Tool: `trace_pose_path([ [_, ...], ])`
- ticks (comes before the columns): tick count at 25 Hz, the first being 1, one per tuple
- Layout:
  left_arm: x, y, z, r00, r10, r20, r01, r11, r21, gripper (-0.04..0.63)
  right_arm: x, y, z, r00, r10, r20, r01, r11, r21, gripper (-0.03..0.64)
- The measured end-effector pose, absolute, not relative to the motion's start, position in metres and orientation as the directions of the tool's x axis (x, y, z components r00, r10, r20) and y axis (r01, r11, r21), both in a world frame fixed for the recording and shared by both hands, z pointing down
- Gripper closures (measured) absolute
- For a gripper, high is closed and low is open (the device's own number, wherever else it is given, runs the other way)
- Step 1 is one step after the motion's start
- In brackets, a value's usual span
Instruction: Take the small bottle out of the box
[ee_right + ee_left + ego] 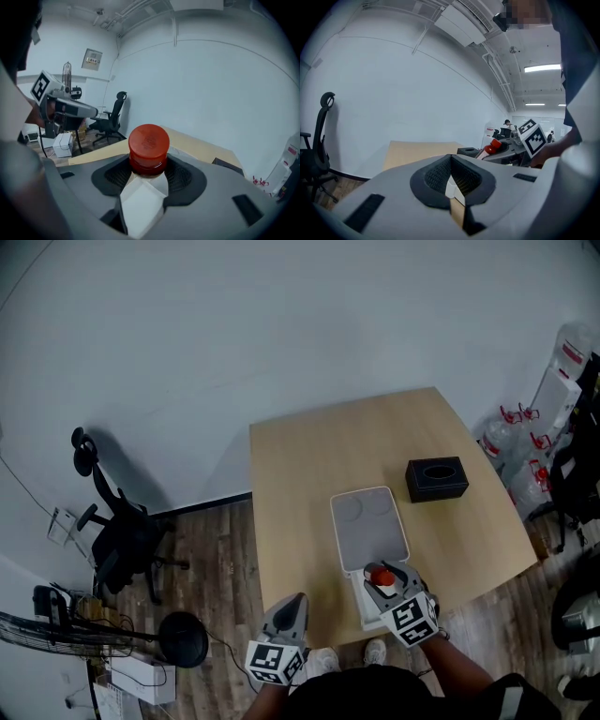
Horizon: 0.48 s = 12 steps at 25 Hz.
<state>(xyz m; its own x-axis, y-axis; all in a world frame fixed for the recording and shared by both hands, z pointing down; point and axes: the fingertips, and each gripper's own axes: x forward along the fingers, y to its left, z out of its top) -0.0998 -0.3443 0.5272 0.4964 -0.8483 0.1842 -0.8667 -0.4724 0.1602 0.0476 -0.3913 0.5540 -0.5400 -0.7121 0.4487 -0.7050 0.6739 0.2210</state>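
Observation:
A small white bottle with a red cap (382,576) (148,143) sits between the pads of my right gripper (386,585) (149,171), which is shut on it. It hangs just above the white box (360,607) at the table's front edge. The box's open lid (370,521), with two round recesses, lies flat behind it. My left gripper (292,607) (451,176) is shut with nothing in it, at the table's front edge left of the box. From the left gripper view the red cap (492,146) shows to the right, in the other gripper.
A black open-topped box (437,478) (468,151) stands on the wooden table (309,465) at the right. An office chair (117,535) and a fan (183,638) stand on the floor at the left. Water jugs (525,442) are stacked past the table's right edge.

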Motion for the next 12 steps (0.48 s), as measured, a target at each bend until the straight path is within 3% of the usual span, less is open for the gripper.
trace_pose_path([
  [7,-0.092,-0.347,0.521,0.511,-0.841,0.178,-0.859,-0.492,0.139,0.583,0.045,-0.384,0.492,-0.567,-0.784,0.253,-0.754,0.617,0.224,0.385],
  [12,-0.085,-0.346,0.519,0.520,-0.834,0.187,-0.854,-0.516,0.075,0.583,0.041,-0.385,0.467,-0.580,-0.793,0.188,-0.764,0.609,0.211,0.385],
])
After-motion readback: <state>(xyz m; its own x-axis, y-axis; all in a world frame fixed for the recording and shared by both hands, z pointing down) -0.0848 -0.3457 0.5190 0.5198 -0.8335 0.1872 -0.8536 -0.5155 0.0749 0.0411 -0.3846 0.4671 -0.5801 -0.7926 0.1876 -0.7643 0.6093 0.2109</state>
